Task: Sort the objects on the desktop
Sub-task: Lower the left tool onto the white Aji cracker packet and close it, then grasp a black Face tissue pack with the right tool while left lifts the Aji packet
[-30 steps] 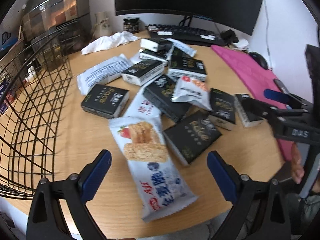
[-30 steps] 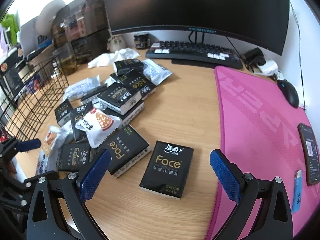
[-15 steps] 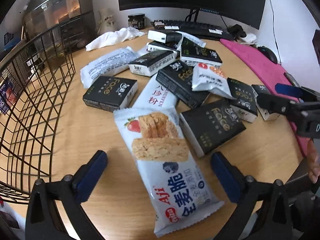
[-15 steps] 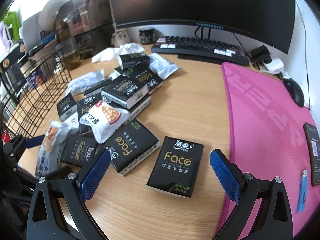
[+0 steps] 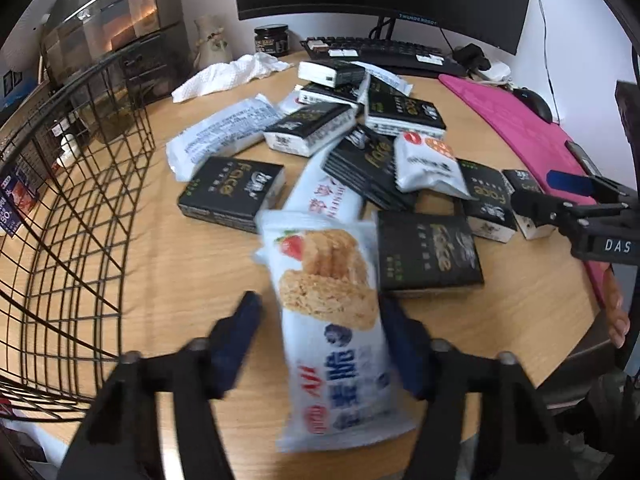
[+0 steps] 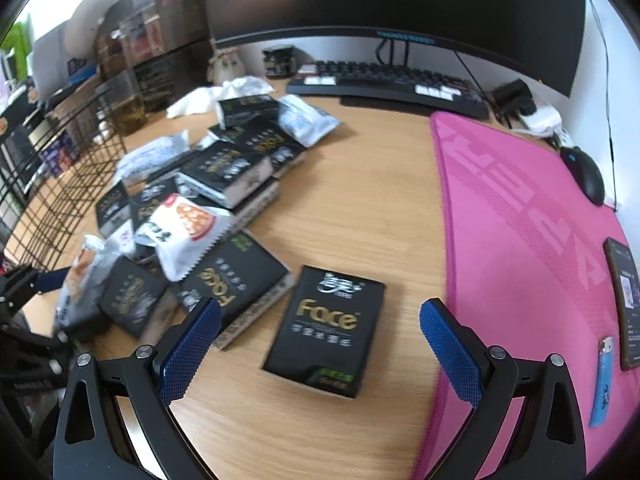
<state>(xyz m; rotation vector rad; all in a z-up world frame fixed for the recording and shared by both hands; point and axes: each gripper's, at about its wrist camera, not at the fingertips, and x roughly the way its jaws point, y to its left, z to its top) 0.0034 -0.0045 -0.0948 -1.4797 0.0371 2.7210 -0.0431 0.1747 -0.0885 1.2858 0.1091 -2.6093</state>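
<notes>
A white Aji biscuit pack lies lengthwise on the wooden desk between the fingers of my left gripper. Its jaws are closing: the right pad is at the pack's edge and the left pad stands a little off it. Beyond the pack is a heap of black Face tissue packs and white snack bags. My right gripper is open, hovering over a single black Face pack that lies apart from the heap. The biscuit pack also shows at the far left of the right wrist view.
A black wire basket stands on the left of the desk. A pink mat covers the right side, with a phone, a blue lighter and a mouse on it. A keyboard, a monitor and crumpled tissue are at the back.
My left gripper's fingers have come in from wide apart to close beside the biscuit pack. My right gripper has stayed open over the lone Face pack.
</notes>
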